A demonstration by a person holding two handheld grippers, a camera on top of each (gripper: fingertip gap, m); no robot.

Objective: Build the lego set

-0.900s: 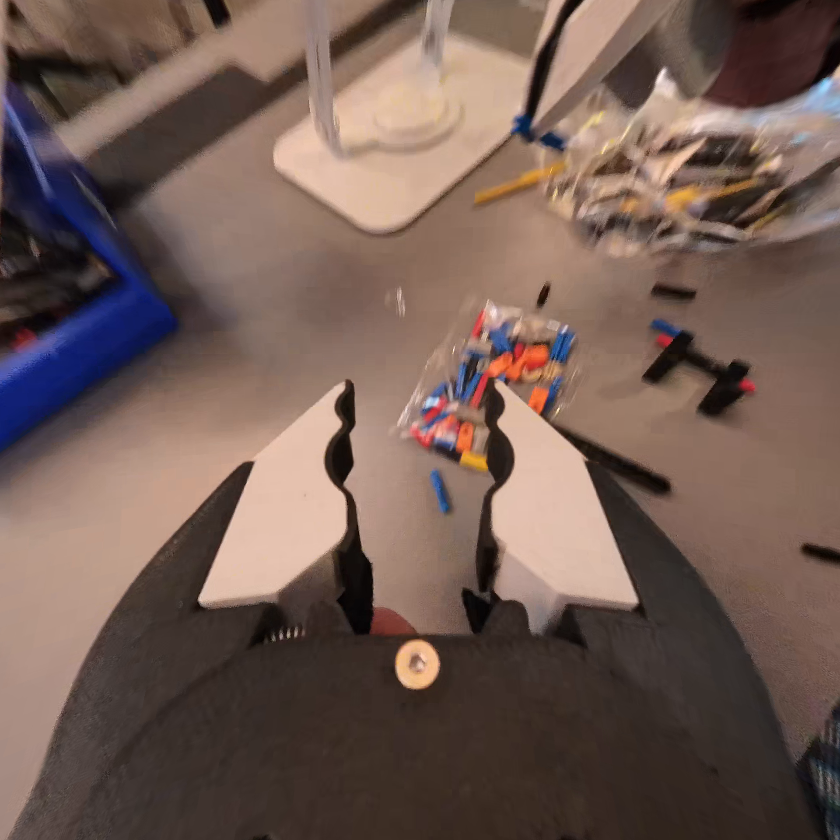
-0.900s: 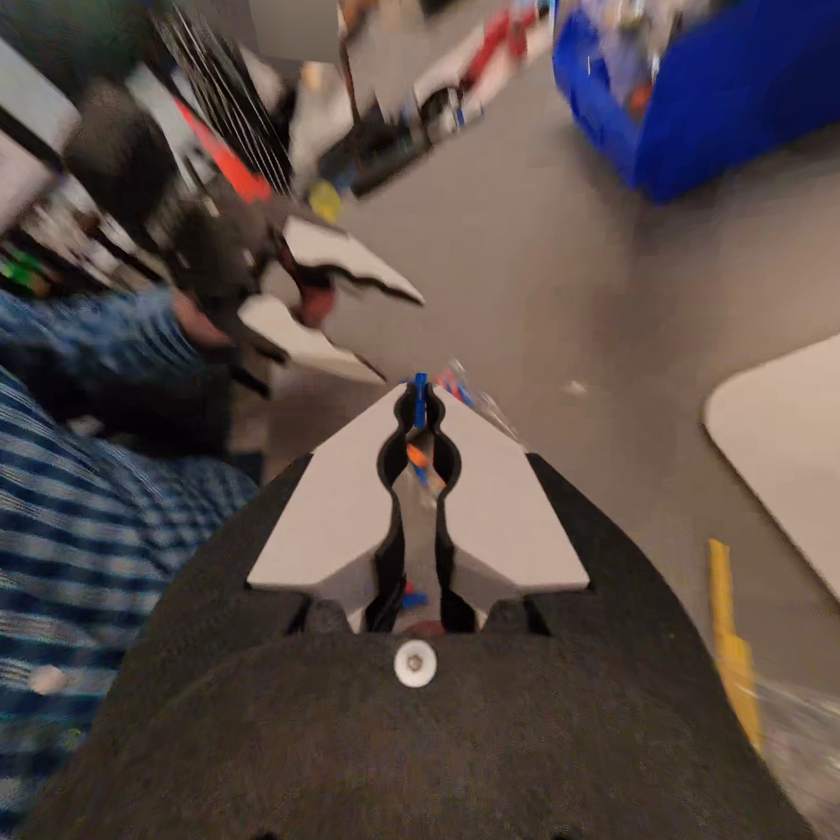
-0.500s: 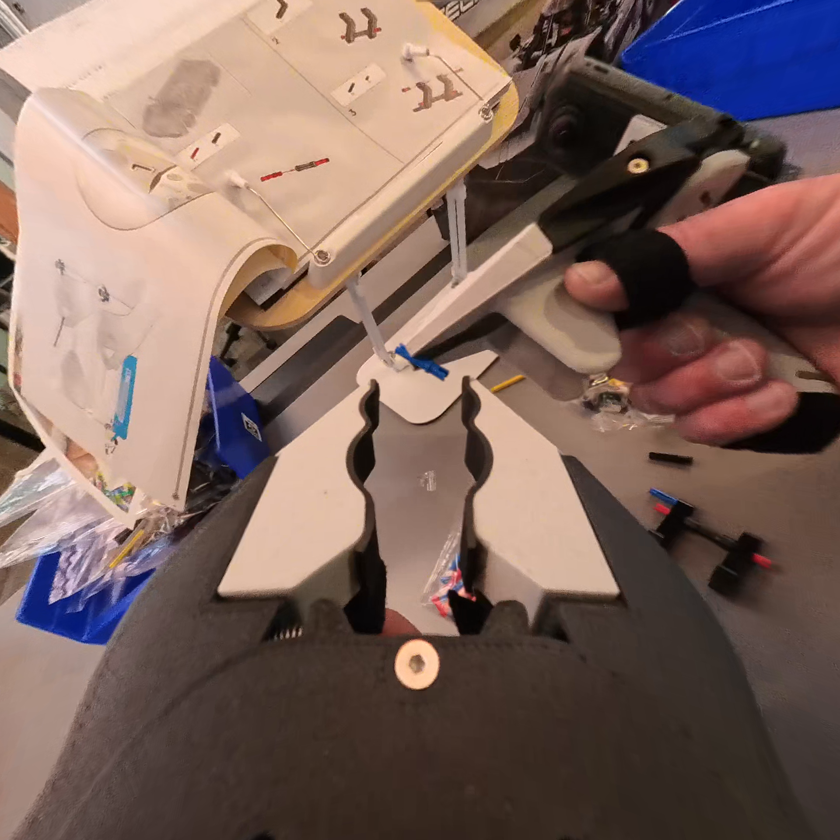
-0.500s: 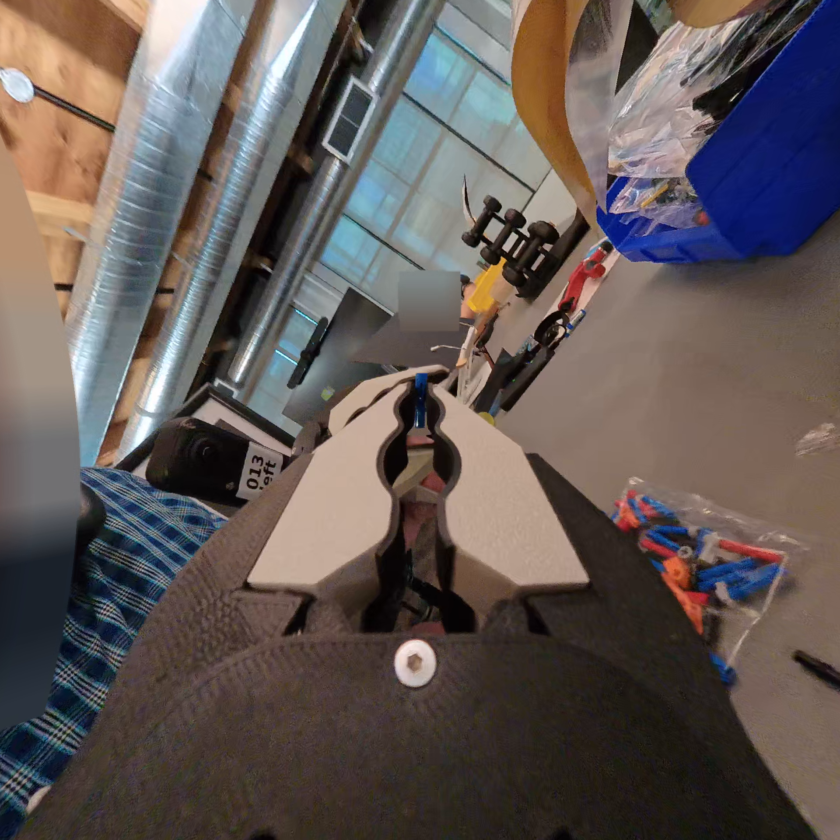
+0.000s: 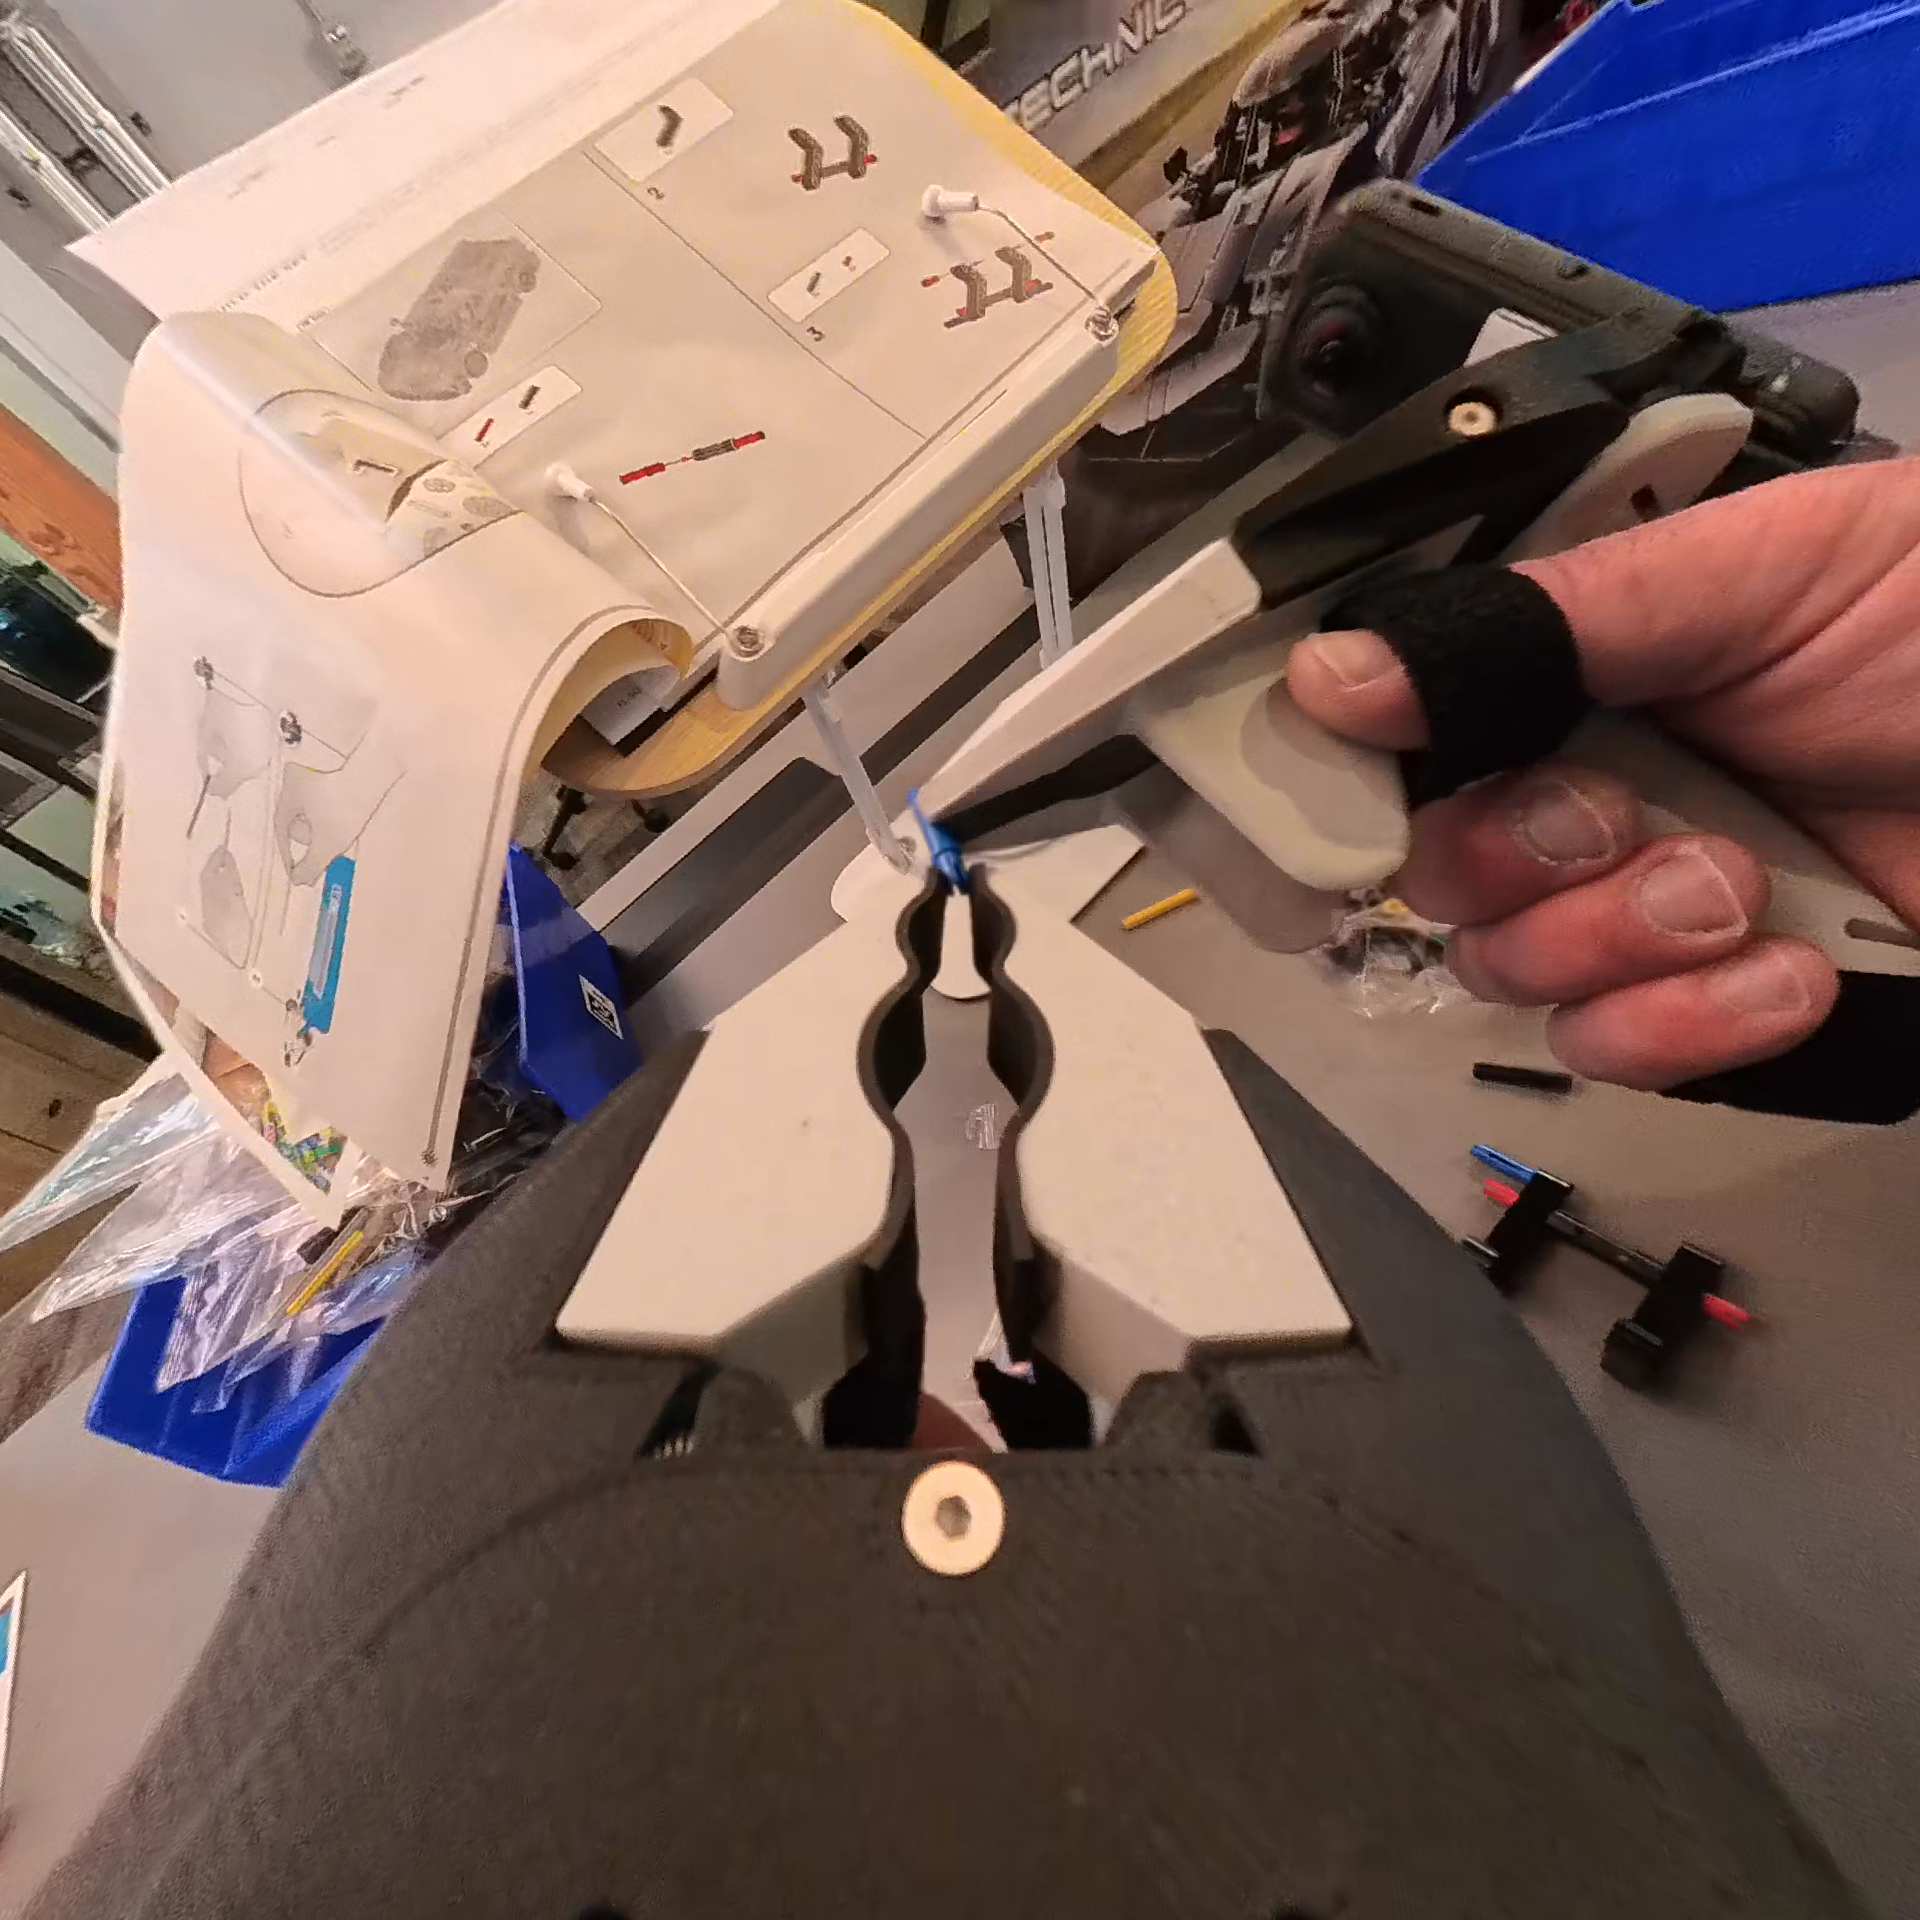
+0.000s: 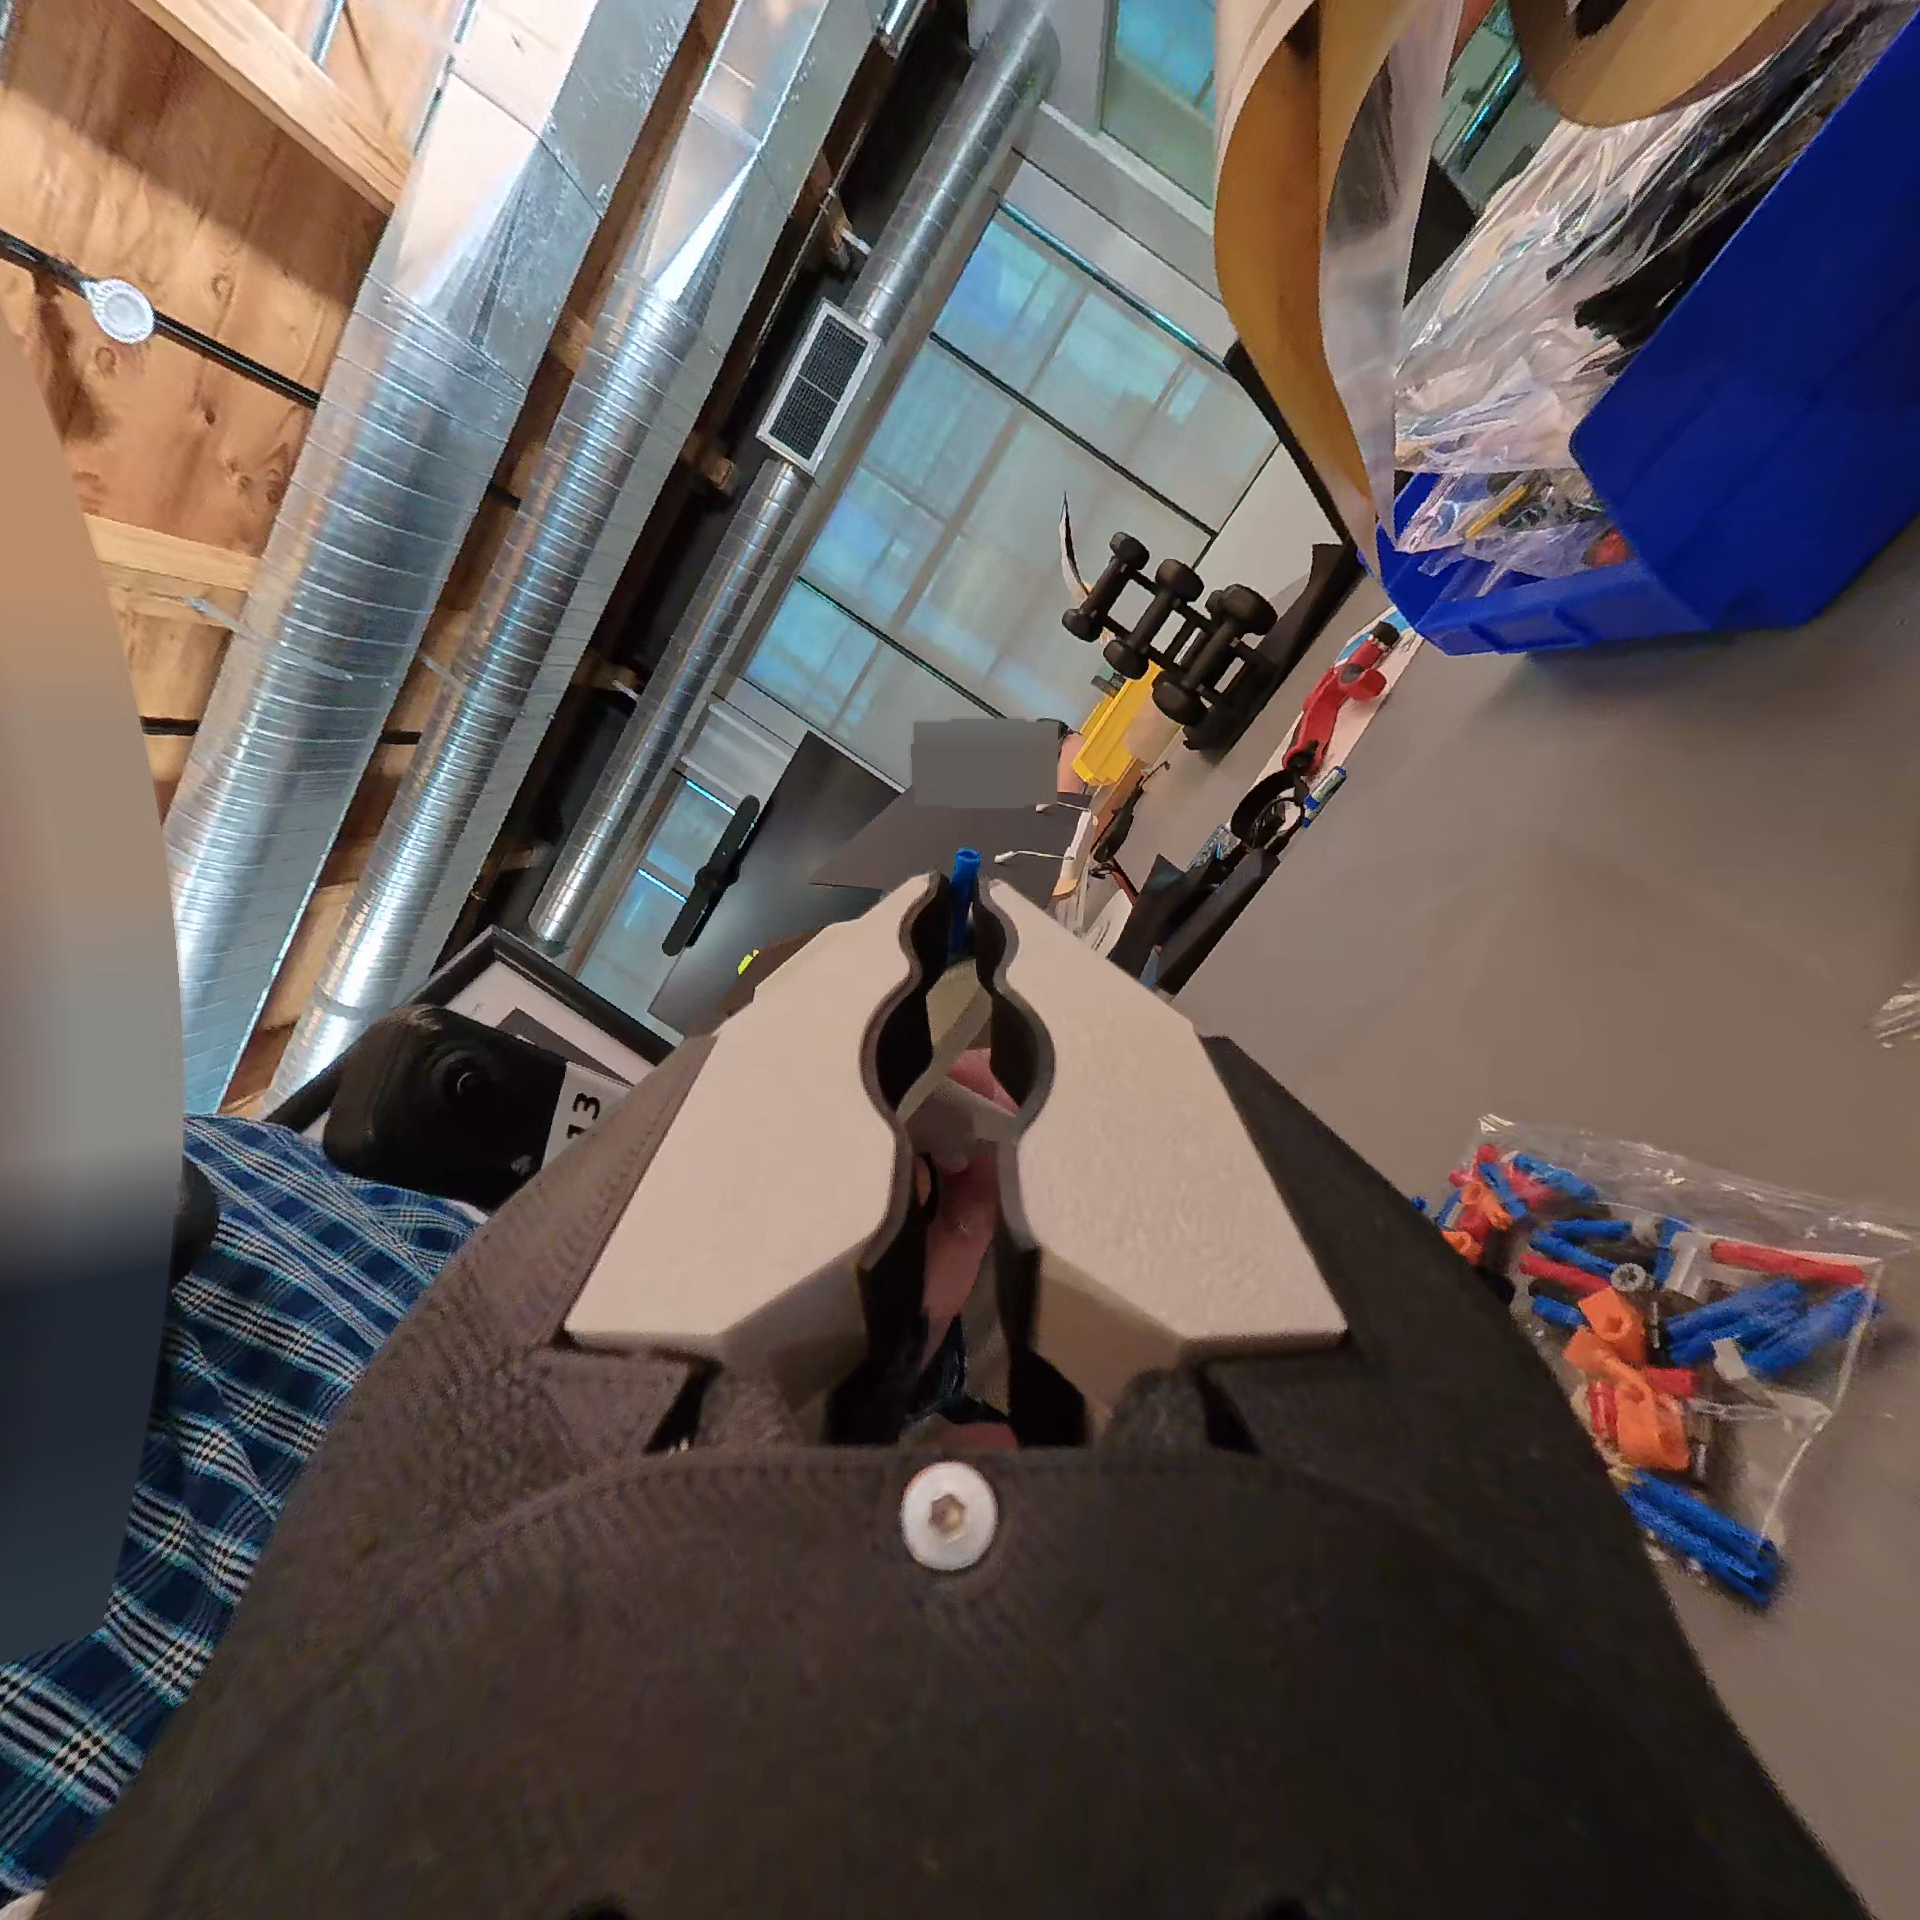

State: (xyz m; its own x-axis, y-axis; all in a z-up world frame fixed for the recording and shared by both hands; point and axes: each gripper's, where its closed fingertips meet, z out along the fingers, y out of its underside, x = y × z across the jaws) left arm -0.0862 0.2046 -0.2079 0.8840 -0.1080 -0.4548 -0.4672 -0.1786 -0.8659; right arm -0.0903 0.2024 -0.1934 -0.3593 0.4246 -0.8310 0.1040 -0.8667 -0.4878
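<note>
Two hand-held grippers are meeting in mid-air above a grey worktable (image 5: 1714,1091) as a small blue pin (image 5: 943,858) is passing between them. In the foreground, the left gripper (image 5: 948,906) is closing to a narrow slit, its tips pinching the pin's lower end. Just beyond, the right gripper (image 5: 930,821), gripped by a bare hand (image 5: 1662,790), is clamping the pin's other end; its own camera shows the blue pin (image 6: 962,885) poking out between nearly closed tips of the right gripper (image 6: 961,914).

The pin is likely light, rigid and slick, so it could twist or pop free; a hold square across its shaft, deep in a finger notch, looks safest.

Farther off, a black part-built frame (image 5: 1590,1262) is lying on the table, a bag of blue, red and orange pieces (image 6: 1662,1340) is resting nearby, and an instruction booklet (image 5: 644,343) is standing open on its holder.
</note>
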